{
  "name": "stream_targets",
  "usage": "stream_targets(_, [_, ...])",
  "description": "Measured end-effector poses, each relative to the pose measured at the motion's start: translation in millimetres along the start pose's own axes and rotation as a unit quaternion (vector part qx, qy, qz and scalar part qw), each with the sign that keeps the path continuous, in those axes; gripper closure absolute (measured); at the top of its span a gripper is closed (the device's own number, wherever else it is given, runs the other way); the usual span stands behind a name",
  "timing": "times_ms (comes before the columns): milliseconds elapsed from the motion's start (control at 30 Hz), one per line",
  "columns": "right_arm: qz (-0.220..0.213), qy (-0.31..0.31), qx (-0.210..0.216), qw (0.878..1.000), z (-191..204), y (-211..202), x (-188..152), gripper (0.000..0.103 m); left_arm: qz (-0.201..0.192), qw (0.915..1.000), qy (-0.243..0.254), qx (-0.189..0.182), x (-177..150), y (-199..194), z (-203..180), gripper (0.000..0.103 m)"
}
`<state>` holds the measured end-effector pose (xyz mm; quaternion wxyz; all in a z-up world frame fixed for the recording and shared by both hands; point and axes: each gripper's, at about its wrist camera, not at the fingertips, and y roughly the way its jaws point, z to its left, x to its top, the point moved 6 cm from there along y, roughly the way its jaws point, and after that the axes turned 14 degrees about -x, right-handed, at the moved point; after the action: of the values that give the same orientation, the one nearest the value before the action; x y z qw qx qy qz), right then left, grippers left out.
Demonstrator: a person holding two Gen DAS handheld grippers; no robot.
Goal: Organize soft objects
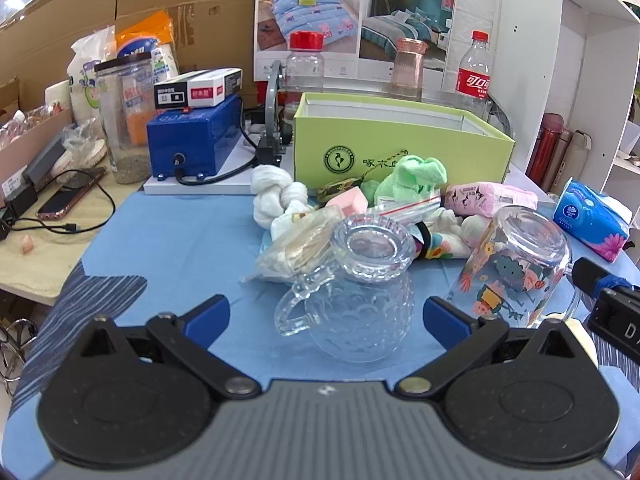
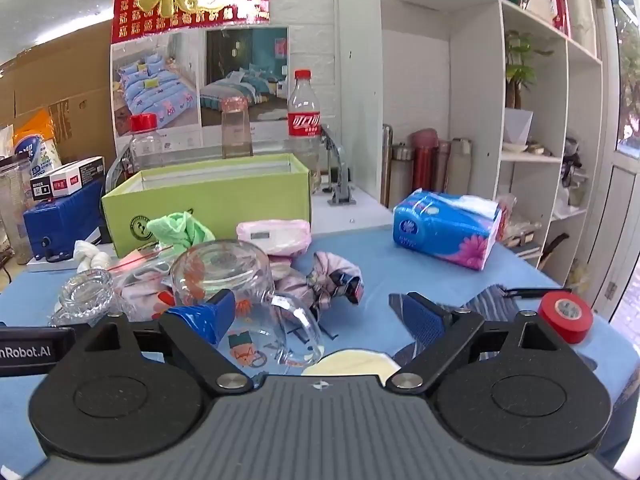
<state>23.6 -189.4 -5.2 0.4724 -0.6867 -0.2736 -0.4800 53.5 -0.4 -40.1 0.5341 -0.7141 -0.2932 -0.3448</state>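
Desk (image 1: 172, 232) under matt blue cloth. Near me, a clear mug (image 1: 352, 304) of dimpled, glossy glass. Green towel (image 1: 416, 178) fuzzy, white knotted cloth (image 1: 276, 196) soft. Far box (image 1: 400, 148) smooth green card. My hand-held gripper (image 1: 326, 316): matt black plastic.

Each tool (image 1: 327, 316) (image 2: 320, 316) has black linkage arms, silver pivots, blue pads.

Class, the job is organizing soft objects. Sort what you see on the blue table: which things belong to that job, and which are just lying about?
Belong to the job:
green cloth
white knotted cloth
pink tissue pack
blue tissue pack
green box, likely the container

Just lying about:
clear glass mug
cartoon glass
red tape roll
cola bottle
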Motion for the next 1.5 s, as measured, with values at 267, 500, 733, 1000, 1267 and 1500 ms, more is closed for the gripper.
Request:
stream_targets(267, [0.019,0.017,0.012,1.0,-4.7,8.1,-3.4,0.025,-0.001,1.0,0.005,0.0,-0.1,-1.7,-2.1,0.001])
stream_targets(500, [0.027,0.028,0.028,0.999,-5.2,6.5,-5.9,0.025,0.001,1.0,0.006,0.0,-0.5,-3.2,-3.8,0.001])
stream_targets(733, [0.028,0.022,0.021,0.999,-5.7,5.5,-4.8,0.025,0.0,0.9999,0.01,-0.002,0.1,-5.2,-6.7,0.001])
stream_targets(1000, [0.027,0.016,0.022,0.999,-5.3,3.9,-4.7,0.025,-0.002,1.0,0.009,-0.002,0.7,-6.6,-8.6,0.001])
stream_targets(1267, [0.024,0.017,0.021,0.999,-5.4,1.8,-3.7,0.025,-0.002,0.9999,0.014,-0.003,0.9,-7.4,-11.8,0.001])
stream_targets(1500, [0.024,0.017,0.022,0.999,-5.4,0.8,-3.6,0.025,-0.005,0.9998,0.017,-0.004,1.4,-9.5,-13.9,0.001])
